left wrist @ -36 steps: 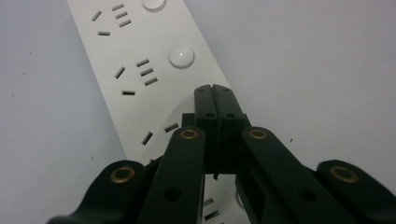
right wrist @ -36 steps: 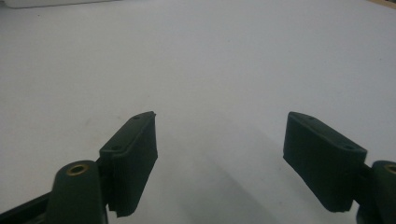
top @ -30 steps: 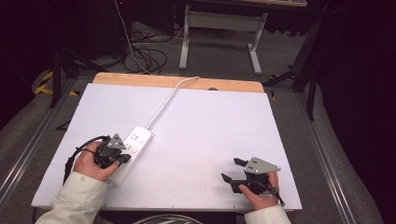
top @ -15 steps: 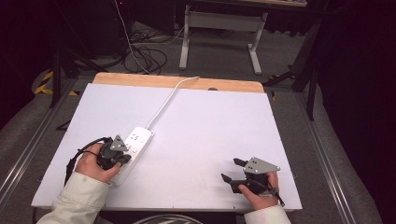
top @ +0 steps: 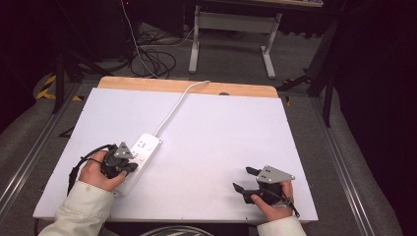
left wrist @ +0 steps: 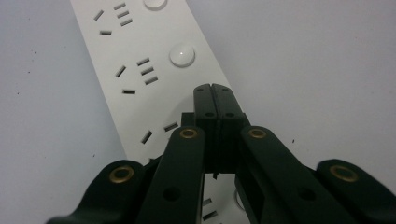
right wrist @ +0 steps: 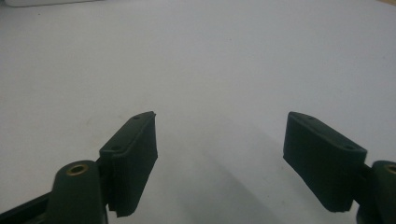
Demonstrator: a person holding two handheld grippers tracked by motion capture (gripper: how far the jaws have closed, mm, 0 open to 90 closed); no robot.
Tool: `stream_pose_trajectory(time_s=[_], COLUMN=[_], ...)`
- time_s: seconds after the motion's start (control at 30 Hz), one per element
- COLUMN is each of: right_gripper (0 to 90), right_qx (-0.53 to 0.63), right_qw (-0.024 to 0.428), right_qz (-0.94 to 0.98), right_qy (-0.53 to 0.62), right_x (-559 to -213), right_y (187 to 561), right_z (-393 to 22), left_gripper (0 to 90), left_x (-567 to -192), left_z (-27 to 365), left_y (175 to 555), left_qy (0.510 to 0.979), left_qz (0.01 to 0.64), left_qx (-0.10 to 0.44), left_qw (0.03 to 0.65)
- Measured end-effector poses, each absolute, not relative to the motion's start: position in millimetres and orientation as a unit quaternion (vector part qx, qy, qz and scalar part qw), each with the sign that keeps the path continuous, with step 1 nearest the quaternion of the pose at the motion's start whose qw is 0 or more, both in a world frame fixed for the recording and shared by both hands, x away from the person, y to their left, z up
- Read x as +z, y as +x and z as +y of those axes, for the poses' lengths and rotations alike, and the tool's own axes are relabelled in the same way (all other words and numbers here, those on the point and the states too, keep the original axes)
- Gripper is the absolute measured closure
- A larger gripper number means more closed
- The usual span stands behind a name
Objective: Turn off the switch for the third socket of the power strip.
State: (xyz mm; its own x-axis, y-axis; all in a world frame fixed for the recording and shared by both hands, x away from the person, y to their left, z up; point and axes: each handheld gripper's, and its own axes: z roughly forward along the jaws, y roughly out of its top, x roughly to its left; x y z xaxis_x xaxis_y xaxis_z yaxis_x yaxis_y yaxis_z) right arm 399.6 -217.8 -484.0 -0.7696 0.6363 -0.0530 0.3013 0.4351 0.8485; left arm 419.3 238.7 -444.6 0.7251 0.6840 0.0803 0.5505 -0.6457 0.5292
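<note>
A white power strip (top: 143,149) lies on the left half of the white table top (top: 221,132), and its white cord (top: 172,110) runs toward the far edge. My left gripper (top: 130,166) hovers over the near part of the strip, held in a hand. In the left gripper view its jaws are pressed together with nothing between them, and the left gripper (left wrist: 212,89) points at the strip (left wrist: 135,51) just below a round button (left wrist: 182,54). My right gripper (top: 244,179) rests at the front right of the table, apart from the strip. The right gripper (right wrist: 219,135) stands wide open over bare table.
A wooden strip (top: 187,86) borders the far edge of the table. Beyond it on the floor are a metal desk frame (top: 231,34) and loose cables (top: 152,56). A black cable (top: 81,164) loops beside the left hand.
</note>
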Motion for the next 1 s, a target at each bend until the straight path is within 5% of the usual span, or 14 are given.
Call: stream_pose_trajectory(time_s=[1.0], right_gripper=[26.3], right_qx=[0.449], right_qw=[0.188], right_qz=[0.825], right_qy=[0.287], right_x=[-483.9], right_y=[399.5], right_z=[-219.6], left_gripper=[89.9], left_x=[-424.8], left_z=[246.9], left_y=[409.0], left_qy=[0.874], left_qz=[0.349], left_qx=[0.143], left_qw=[0.306])
